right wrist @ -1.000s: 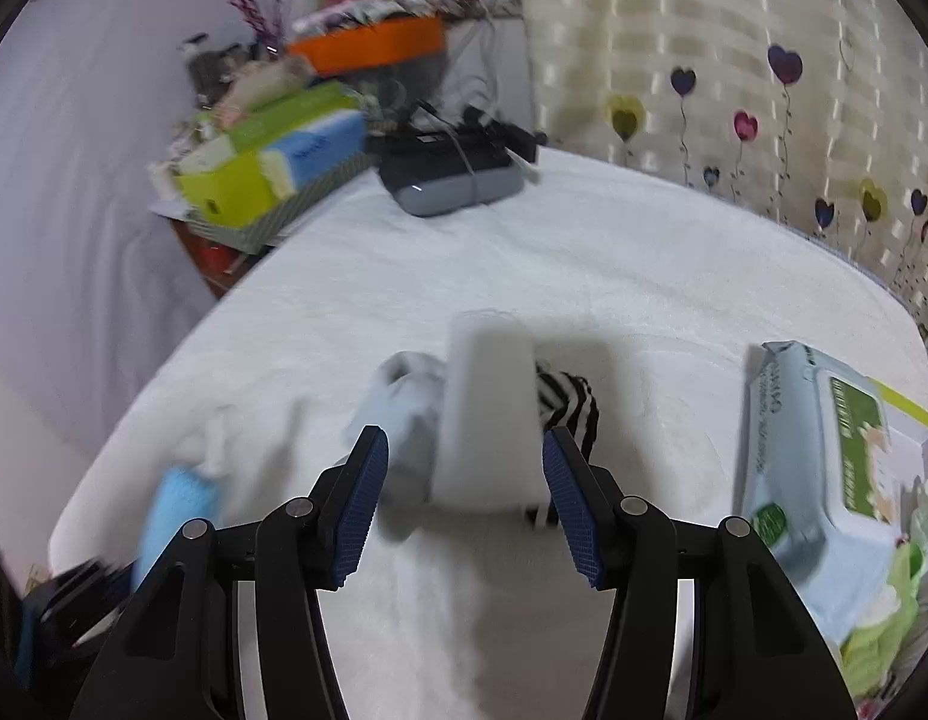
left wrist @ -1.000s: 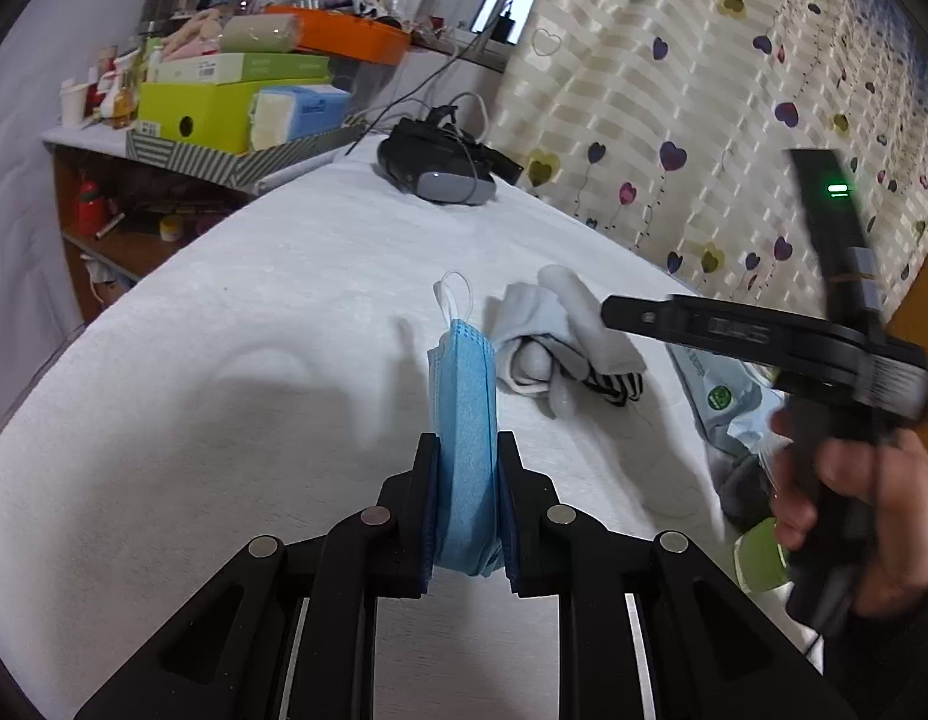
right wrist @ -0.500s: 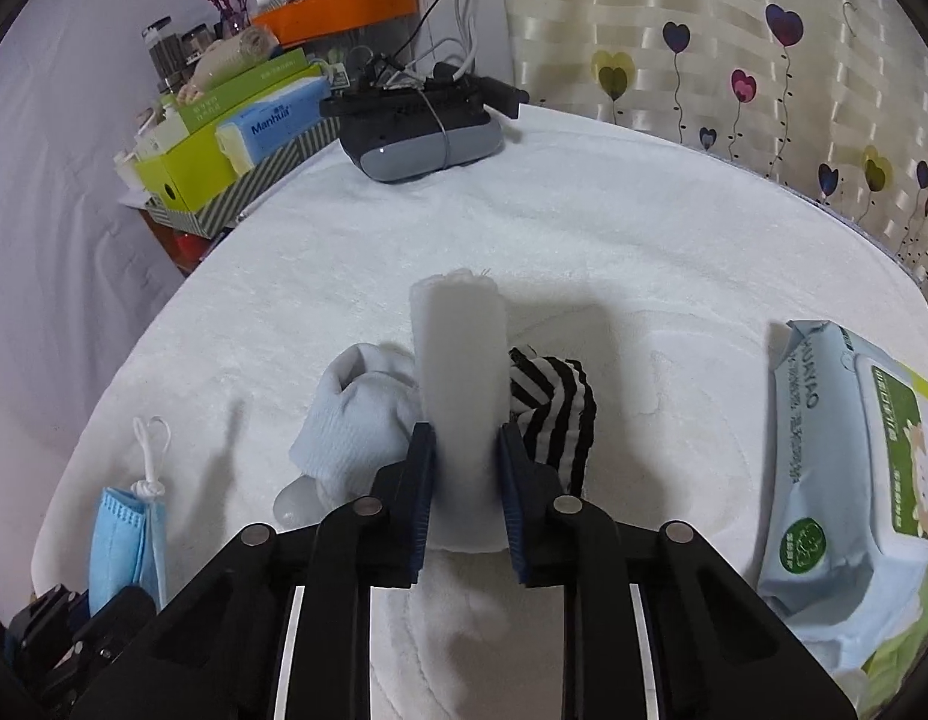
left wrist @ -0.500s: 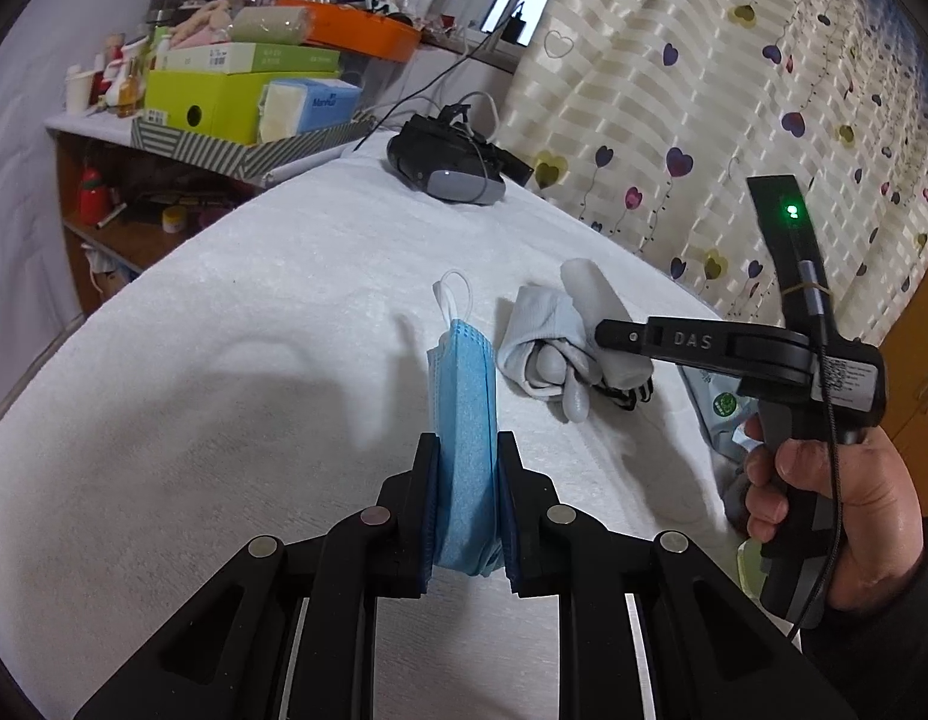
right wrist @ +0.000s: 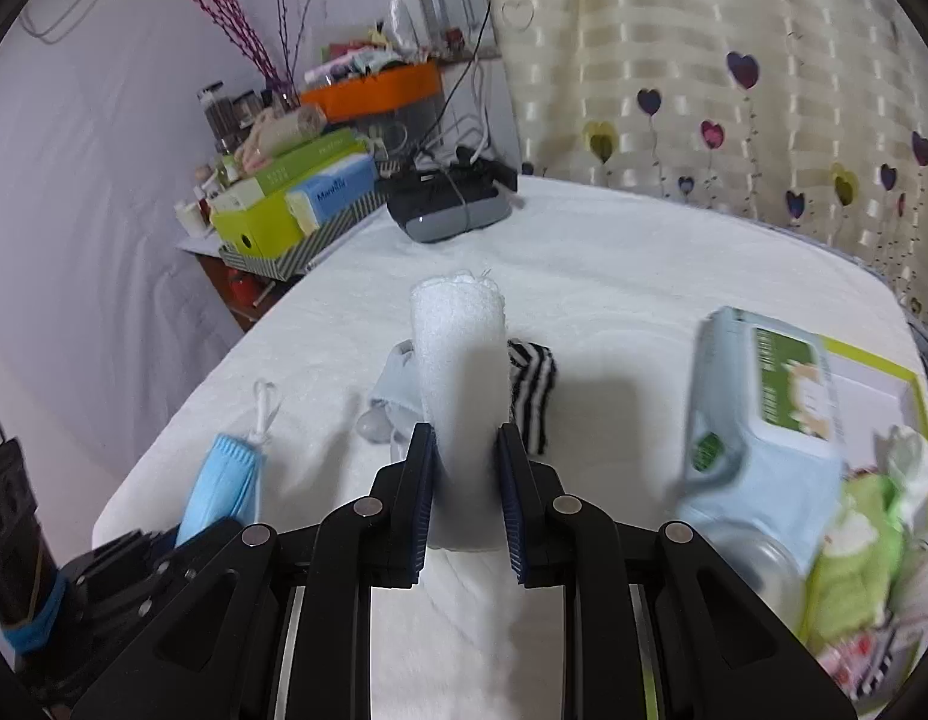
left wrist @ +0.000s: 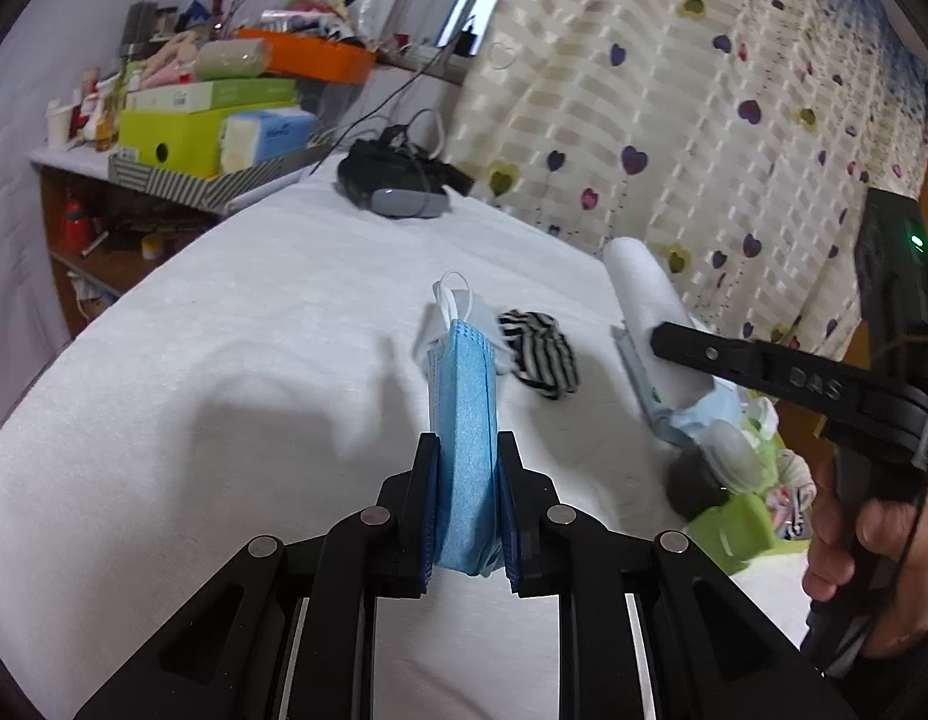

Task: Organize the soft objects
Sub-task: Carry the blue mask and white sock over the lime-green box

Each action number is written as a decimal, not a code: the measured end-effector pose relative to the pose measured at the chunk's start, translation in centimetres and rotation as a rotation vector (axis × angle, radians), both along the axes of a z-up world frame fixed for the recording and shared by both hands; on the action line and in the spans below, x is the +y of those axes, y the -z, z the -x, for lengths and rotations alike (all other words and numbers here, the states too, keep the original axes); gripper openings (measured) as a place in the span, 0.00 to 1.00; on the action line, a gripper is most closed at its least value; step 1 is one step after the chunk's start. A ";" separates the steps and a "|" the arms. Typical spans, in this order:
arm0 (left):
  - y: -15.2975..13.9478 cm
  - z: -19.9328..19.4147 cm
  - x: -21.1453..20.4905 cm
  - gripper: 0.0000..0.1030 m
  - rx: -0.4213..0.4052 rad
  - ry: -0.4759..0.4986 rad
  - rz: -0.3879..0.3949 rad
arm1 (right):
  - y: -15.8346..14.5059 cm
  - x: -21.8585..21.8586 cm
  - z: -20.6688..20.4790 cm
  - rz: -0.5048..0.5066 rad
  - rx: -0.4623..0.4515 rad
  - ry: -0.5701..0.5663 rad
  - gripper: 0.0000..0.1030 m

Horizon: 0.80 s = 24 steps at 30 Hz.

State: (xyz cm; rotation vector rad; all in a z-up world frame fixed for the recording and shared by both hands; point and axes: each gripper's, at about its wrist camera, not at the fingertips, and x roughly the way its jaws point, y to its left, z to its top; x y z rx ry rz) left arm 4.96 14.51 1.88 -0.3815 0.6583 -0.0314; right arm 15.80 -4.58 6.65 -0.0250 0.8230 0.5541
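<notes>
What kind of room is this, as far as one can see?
Probably a bedroom at home. A bed with a white blanket fills the view, a curtain with heart prints hangs behind it, and a cluttered side shelf holds boxes and bottles.

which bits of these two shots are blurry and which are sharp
Left wrist view: blue mask in the left tongs sharp; white rolled cloth and right tongs smeared. Right wrist view: rolled cloth crisp, wipes pack at right blurred; both views bend at the edges.

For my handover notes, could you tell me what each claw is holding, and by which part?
Left claw: folded blue face mask, gripped at its lower end. Right claw: rolled white towel, near its lower end.
</notes>
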 end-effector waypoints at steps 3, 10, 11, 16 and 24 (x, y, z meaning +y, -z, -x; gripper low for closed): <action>-0.7 0.5 -1.1 0.16 -0.012 0.014 0.002 | -0.8 -1.6 1.7 -0.024 -0.018 -0.006 0.21; -2.6 1.4 -4.2 0.16 -0.044 0.067 -0.020 | -2.0 -5.7 4.9 -0.072 -0.054 0.014 0.21; -2.8 1.4 -4.6 0.16 -0.048 0.073 -0.022 | -2.2 -6.2 5.2 -0.078 -0.059 0.020 0.21; -3.8 1.8 -6.7 0.16 -0.063 0.108 -0.035 | -2.8 -8.6 6.5 -0.094 -0.078 0.039 0.21; -4.9 2.0 -9.8 0.16 -0.081 0.166 -0.052 | -3.3 -12.3 7.8 -0.109 -0.102 0.101 0.21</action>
